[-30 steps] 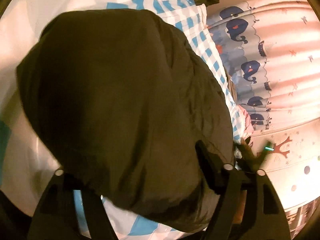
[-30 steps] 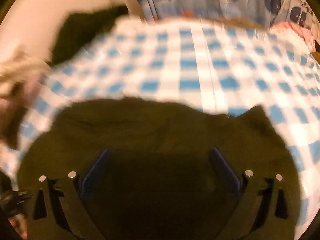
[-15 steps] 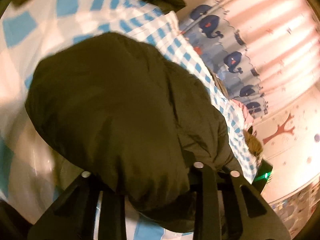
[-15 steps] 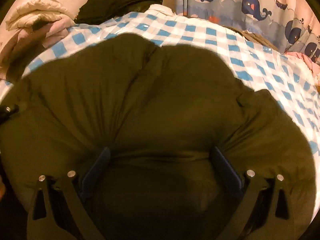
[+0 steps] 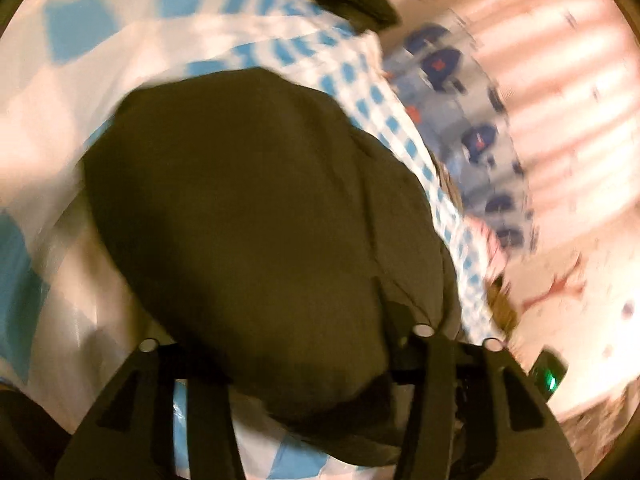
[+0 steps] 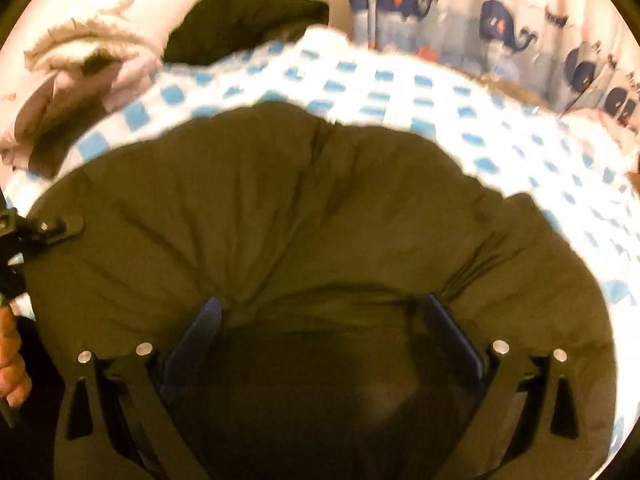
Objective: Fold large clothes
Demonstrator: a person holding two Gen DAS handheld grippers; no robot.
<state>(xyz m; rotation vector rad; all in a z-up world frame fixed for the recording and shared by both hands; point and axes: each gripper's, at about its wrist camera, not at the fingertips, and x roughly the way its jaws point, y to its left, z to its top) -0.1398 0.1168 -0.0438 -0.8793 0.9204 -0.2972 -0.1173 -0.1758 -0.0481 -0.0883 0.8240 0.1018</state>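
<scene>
Both wrist views show a bulky, dark olive padded garment (image 6: 304,216), apparently a puffy jacket, lying on a bed covered by a blue-and-white checked sheet (image 6: 360,84). The garment is bunched into a thick mound that fills the lower part of each view. A curtain printed with navy whales (image 6: 500,28) hangs beyond the bed. A second dark garment (image 6: 240,20) and a pale fleecy pile (image 6: 80,64) lie at the far edge.

The left gripper (image 5: 280,364) is opening. Its black fingers straddle the near hem of the mound. The fabric bulges over their tips, so contact cannot be confirmed. The right gripper (image 6: 320,320) stands spread wide, its blue-lined fingers (image 6: 200,328) set on either side of a gathered ridge of cloth. Creases radiate from that ridge. Whether the pads press on the cloth cannot be told. A hand (image 6: 12,364) and the other tool's black linkage show at the left edge of the right wrist view.

The garment is judged soft, springy and fairly light for its volume. Its smooth shell probably slides easily between pads. Padding is likely to rebound after a fold, so each fold needs pressing flat. Thin, firm parts such as a hem, seam or collar edge offer the best hold. A pinch on the puffed middle would probably slip off.
</scene>
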